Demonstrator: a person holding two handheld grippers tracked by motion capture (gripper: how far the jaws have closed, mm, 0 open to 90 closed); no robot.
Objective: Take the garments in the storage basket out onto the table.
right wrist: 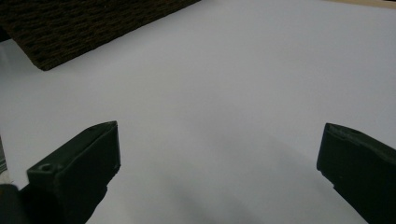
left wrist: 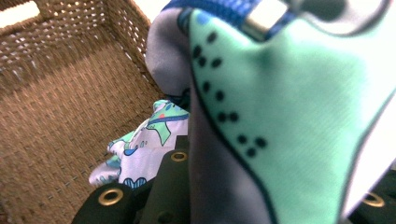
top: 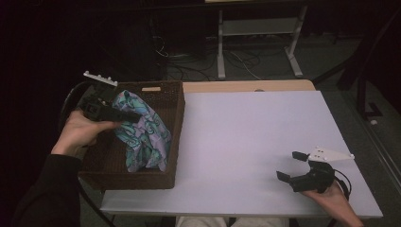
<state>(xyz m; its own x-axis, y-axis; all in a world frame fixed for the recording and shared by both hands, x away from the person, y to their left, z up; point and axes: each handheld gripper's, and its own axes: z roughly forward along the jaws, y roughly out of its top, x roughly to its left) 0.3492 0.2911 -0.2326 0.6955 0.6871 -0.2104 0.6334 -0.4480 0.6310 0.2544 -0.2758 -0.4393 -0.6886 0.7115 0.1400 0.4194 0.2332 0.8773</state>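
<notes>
White table point(top: 246, 137), no writing legible anywhere; brown wicker basket point(top: 176, 123) at its left edge, patterned cloth point(top: 146, 132) inside. Left gripper point(top: 124, 115) apparently clamped on cloth, jaw tips buried in fabric. Right gripper point(top: 292, 165) wide open, empty, near right corner.

A dim room surrounds a pale lavender-white rectangular surface point(top: 265, 142), the brightest thing in the high view. Along the surface's far edge runs a strip of light tan wood point(top: 246, 86). Beyond that strip, a grey floor point(top: 326, 56) carries a tangle of dark and pale cables point(top: 236, 59), lying around the white metal legs of a second table point(top: 255, 33) whose top is cut off by the frame. To the right of the surface, the floor darkens toward black upright stands point(top: 366, 94). To the left of the surface, the room falls away into near-total shadow.
</notes>
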